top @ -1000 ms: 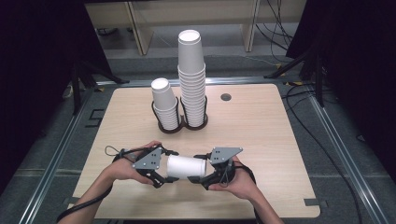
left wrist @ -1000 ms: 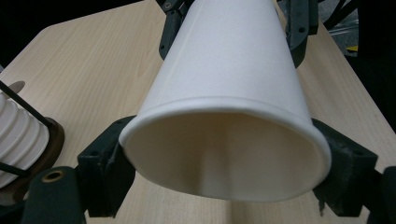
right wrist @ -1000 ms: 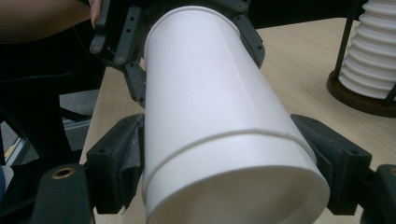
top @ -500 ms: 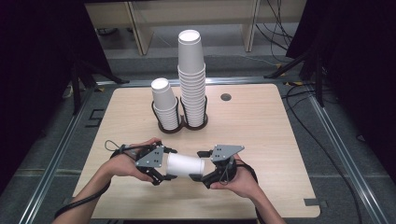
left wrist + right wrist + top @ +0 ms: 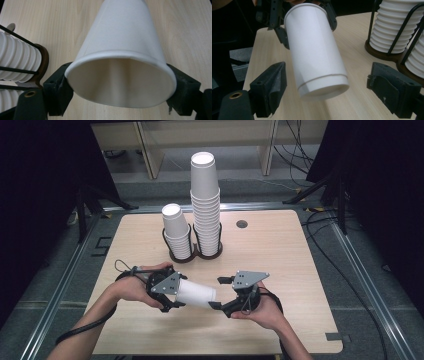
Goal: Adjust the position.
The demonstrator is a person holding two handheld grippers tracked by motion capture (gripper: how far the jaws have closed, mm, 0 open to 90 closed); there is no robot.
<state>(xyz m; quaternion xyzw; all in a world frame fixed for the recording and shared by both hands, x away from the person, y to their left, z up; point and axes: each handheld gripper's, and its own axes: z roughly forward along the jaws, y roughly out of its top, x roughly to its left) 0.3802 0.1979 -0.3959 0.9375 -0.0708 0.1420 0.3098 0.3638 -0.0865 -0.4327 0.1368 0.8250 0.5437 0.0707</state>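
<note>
A white paper cup (image 5: pixel 196 293) lies on its side in the air above the table's front, mouth toward my left hand. My left gripper (image 5: pixel 172 295) is shut on its rim; in the left gripper view the pads pinch the mouth of the cup (image 5: pixel 120 45) on both sides. My right gripper (image 5: pixel 216 293) is open at the cup's base. Its jaws have just been opening, then came in slightly. In the right gripper view the cup (image 5: pixel 314 50) hangs between the right gripper's (image 5: pixel 330 90) jaws with a gap on each side.
A black wire holder (image 5: pixel 192 255) at mid-table carries a short stack of cups (image 5: pixel 176 232) and a tall one (image 5: pixel 206 205). The wooden table (image 5: pixel 290 265) has a small round hole (image 5: pixel 242 224) behind the stacks. Dark stands and cables surround it.
The right jaws have come off the cup's base and spread wide. The left gripper has lifted the cup a little; the right hand stayed in place.
</note>
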